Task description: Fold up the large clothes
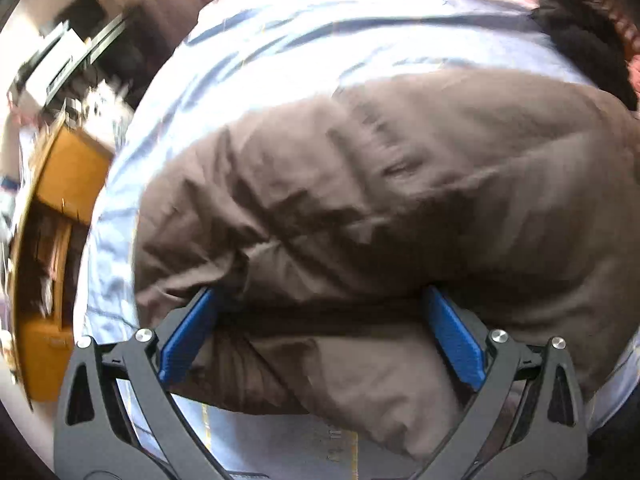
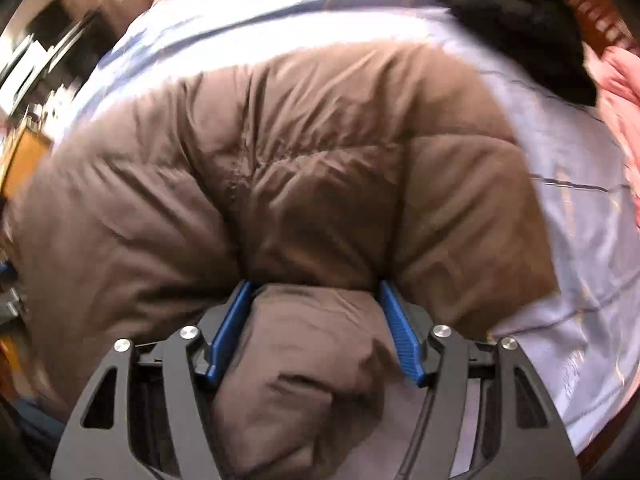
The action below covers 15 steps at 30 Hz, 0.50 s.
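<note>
A puffy brown quilted jacket (image 1: 380, 200) lies on a pale blue sheet (image 1: 280, 48); it also fills the right wrist view (image 2: 280, 160). My left gripper (image 1: 320, 300) has its blue pads wide apart around a thick fold of the jacket's edge. My right gripper (image 2: 316, 292) has its blue pads closed in on a bunched fold of the jacket, which bulges between them. Both views are motion-blurred.
A black fuzzy garment (image 2: 520, 24) lies at the far right of the pale blue sheet (image 2: 580, 260), with pink fabric (image 2: 620, 92) beyond it. A yellow wooden cabinet (image 1: 60, 208) and cluttered furniture stand to the left of the bed.
</note>
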### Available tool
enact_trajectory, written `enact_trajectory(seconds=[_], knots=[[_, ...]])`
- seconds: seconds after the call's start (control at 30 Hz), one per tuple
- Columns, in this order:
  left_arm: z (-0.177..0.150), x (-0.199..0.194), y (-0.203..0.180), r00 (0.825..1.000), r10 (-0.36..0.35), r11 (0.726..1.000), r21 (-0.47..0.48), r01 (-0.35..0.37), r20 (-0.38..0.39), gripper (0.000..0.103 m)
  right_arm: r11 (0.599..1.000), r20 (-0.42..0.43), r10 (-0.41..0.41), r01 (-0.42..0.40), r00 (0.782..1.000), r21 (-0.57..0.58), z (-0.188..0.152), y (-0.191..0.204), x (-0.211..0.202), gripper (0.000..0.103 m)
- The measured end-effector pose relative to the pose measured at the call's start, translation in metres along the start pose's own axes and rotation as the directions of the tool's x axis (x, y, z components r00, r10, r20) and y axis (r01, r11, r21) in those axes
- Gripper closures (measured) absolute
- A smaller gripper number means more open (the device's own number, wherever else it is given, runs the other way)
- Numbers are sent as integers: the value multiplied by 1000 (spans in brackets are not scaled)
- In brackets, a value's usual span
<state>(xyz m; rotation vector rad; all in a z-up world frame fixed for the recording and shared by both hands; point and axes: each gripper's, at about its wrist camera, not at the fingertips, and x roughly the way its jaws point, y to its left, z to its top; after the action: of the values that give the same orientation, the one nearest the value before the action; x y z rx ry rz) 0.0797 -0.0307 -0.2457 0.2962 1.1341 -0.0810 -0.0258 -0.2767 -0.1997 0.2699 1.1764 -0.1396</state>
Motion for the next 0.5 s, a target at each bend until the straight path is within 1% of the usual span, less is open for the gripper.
enact_trajectory(seconds=[0.07,0.1,0.13,0.17,0.2,0.23,0.27,0.3,0.33,0.37,0.4,0.47,0.5], knots=[[-2,-25,-3,995,-64,998,7,64,78,2,999,91,30,-27,995,-36,0,9,-32,38],[-4,-43,-4,983,-139,990,7,139,124,2,996,152,45,-33,987,-86,-5,20,-55,38],[-7,-57,-6,959,-234,972,16,235,159,2,993,180,67,-47,981,-112,-11,28,-68,38],[-10,-65,-11,939,-301,954,31,300,168,2,989,189,103,-80,977,-124,-17,32,-75,40],[-15,-71,-19,916,-367,930,57,362,161,2,984,182,150,-129,972,-122,-24,35,-78,46],[-20,-74,-29,902,-405,914,87,397,146,2,981,169,172,-154,970,-115,-27,37,-74,54],[-28,-71,-45,907,-403,912,135,387,120,2,980,142,179,-163,974,-114,-31,41,-65,57],[-35,-66,-57,922,-373,919,172,354,99,2,981,105,165,-152,981,-124,-34,45,-51,62],[-46,-54,-73,945,-321,929,216,300,66,4,982,83,147,-135,986,-131,-38,46,-42,62],[-49,-43,-76,957,-289,933,235,272,40,5,985,65,123,-114,990,-130,-41,46,-30,62],[-56,-30,-81,965,-262,936,246,252,8,4,987,53,113,-106,992,-122,-44,44,-26,62],[-63,-10,-80,969,-243,943,227,245,-35,2,990,16,97,-95,995,-103,-50,44,-10,61],[-63,-5,-78,973,-229,946,228,232,-39,2,991,0,82,-82,997,-106,-52,47,-4,61]])
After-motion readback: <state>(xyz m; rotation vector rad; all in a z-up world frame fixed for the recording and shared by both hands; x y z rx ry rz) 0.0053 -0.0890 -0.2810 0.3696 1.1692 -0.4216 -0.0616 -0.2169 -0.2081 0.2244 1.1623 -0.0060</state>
